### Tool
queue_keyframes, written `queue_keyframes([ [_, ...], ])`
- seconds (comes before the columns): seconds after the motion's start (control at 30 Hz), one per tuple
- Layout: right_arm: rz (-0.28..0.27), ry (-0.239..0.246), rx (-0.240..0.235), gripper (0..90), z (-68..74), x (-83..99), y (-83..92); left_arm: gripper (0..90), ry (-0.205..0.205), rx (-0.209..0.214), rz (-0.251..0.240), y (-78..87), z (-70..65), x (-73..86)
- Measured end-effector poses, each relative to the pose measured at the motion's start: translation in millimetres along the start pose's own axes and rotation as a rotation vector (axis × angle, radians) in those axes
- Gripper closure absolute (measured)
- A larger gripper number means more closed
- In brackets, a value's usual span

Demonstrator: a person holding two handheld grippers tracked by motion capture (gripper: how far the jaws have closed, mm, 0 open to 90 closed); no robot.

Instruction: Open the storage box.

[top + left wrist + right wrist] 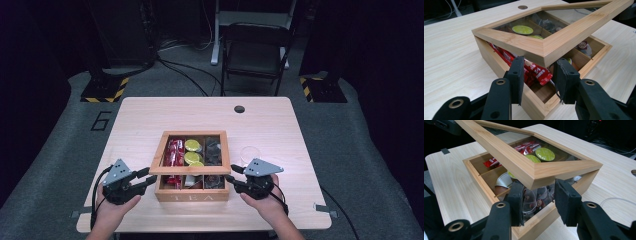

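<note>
Our left gripper [146, 178] has its jaws spread on either side of the near left corner of the raised lid [190, 171], and our right gripper [233, 176] brackets the near right corner the same way (whether the pads press the wood or only flank it, we cannot tell). The lid, a wooden frame with a clear pane, tilts up from its far edge, its lifted near edge running left to right across the table [280, 125]. Beneath it the tea box [192, 194] sits near the table's front edge, its marked face toward us, holding red packets [174, 153] and green-topped capsules [191, 145]. A clear cup [250, 152] stands just beside the box's right side; bare tabletop lies behind and to the left.
</note>
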State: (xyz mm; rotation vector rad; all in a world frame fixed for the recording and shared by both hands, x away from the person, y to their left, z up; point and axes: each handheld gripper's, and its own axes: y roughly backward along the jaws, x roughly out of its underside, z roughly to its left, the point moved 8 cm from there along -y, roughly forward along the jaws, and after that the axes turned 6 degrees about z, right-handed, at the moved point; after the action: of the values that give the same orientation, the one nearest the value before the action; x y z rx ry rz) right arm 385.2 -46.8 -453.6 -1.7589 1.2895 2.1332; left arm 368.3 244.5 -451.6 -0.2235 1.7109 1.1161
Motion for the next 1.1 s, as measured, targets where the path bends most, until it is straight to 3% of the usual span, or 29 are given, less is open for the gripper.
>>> queue_keyframes([
  [0.13,-0.002,-0.003,-0.002,58.6,-1.1,-5.9,2.3,61.1,-0.004,-0.016,0.003,2.0,0.9,-6.6],
  [0.23,-0.002,0.008,0.008,57.9,-2.1,-10.9,3.9,59.0,-0.008,0.000,0.022,2.3,1.8,-11.0],
  [0.33,-0.002,0.018,0.014,57.4,-2.6,-13.4,4.8,58.0,-0.039,-0.021,0.029,3.4,2.1,-14.6],
  [0.43,-0.001,0.027,0.008,56.3,-3.3,-15.3,5.1,57.8,-0.042,-0.024,0.029,4.1,2.5,-17.0],
  [0.8,-0.022,0.013,0.017,54.7,-7.3,-29.1,6.3,57.9,-0.026,-0.029,0.014,5.4,7.4,-30.3],
  [1.1,-0.009,0.002,0.011,54.7,-10.8,-38.0,7.6,57.9,-0.013,-0.027,0.010,5.7,10.9,-38.3],
])
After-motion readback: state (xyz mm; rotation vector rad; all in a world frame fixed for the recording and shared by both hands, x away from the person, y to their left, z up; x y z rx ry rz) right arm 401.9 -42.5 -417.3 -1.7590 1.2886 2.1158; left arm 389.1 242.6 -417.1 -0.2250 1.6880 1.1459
